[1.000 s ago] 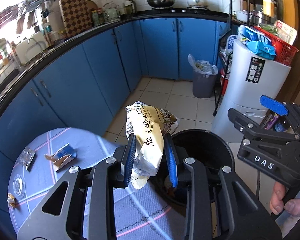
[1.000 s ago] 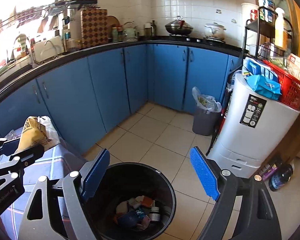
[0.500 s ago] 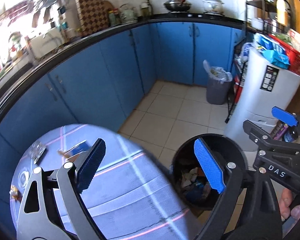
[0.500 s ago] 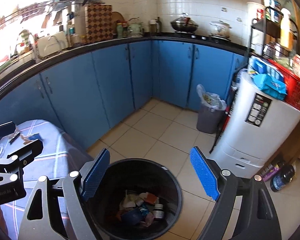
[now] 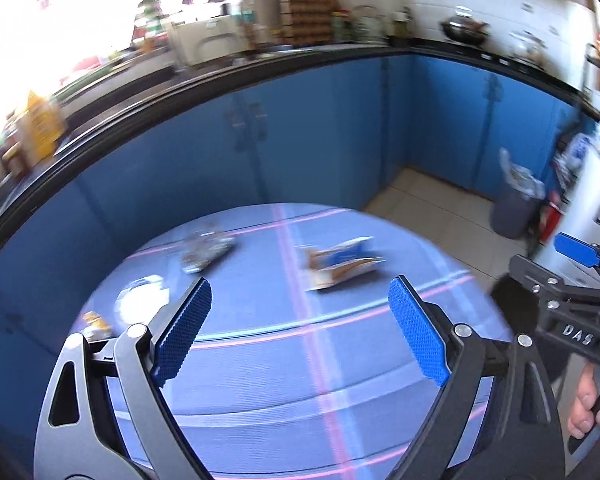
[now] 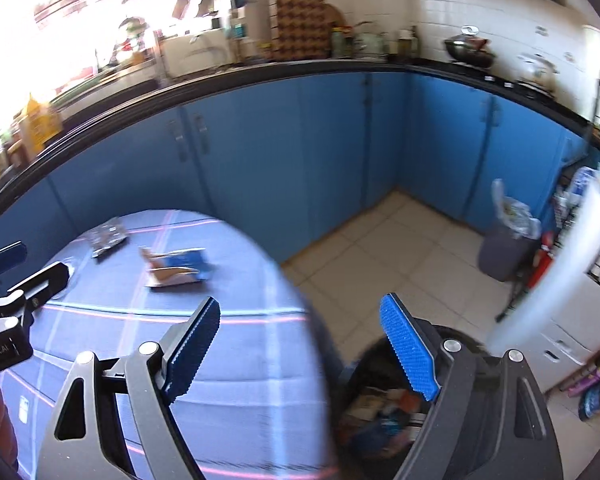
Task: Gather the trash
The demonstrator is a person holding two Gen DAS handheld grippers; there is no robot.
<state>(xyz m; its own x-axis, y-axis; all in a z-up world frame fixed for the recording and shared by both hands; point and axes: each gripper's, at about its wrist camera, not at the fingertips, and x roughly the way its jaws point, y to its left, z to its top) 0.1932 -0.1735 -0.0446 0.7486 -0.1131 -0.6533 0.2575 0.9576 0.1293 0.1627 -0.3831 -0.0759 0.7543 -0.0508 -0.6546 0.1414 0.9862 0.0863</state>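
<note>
The left gripper (image 5: 300, 336) hangs over the round table (image 5: 260, 400) with its blue pads spread wide and nothing between them. The right gripper (image 6: 300, 348) is likewise released and empty, straddling the table's right edge and the black bin (image 6: 380, 412) on the floor beside it, which already holds a heap of wrappers.

What is left to collect lies on the far half of the table. A torn blue-and-white carton (image 5: 342, 266) sits just beyond the left gripper's right pad, a crumpled clear wrapper (image 5: 206, 250) lies to its left, a flat clear lid or film (image 5: 142, 298) is nearer the left edge, and a small yellow scrap (image 5: 94, 322) lies at the rim. Both views are smeared, so finer detail cannot be told.

The step in hand looks like a reach for the next piece, most likely the carton, the closest one. To do it well, the left gripper should settle before closing, come down with one pad on each long side of the carton, and bite on the folded card, not a loose flap. The right gripper is best kept clear, near the bin. The thin film will probably need a low, scooping approach — it offers little to pinch.
</note>
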